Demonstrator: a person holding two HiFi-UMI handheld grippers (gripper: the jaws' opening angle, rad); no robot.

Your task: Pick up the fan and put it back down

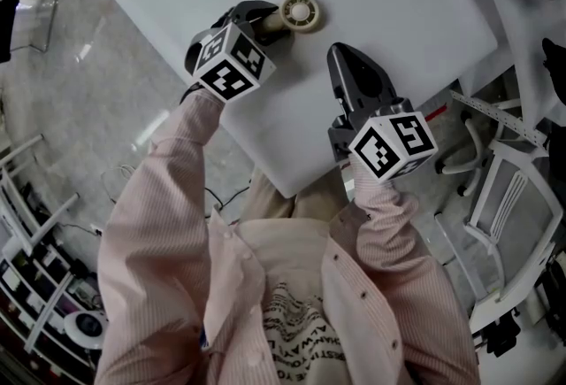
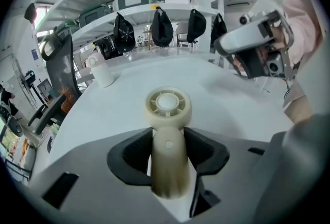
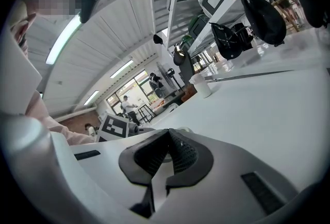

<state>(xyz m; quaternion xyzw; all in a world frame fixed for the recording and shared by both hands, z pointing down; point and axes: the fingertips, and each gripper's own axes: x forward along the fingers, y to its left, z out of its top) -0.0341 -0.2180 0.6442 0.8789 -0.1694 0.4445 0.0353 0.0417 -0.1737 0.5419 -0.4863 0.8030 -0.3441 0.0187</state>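
Left tool clamped on the fan's handle, right tool parked shut

I have the left tool [image 2: 167, 141] angled steeply down with both pads pressed on the cream handheld fan [image 2: 168, 115], gripping the handle just below the round head. I take it there because the narrow stem fits between the jaws and the head stays clear of them. The fan sits a little in from the desk's [image 1: 389, 11] left edge, head pointing toward the far edge. I judge it is resting on the surface or barely off it; I can't tell which. The right tool [image 1: 343, 56] lies over the near corner with its jaws closed on nothing, kept well apart so the lift has room. To me the grasp looks done and the lift is next.
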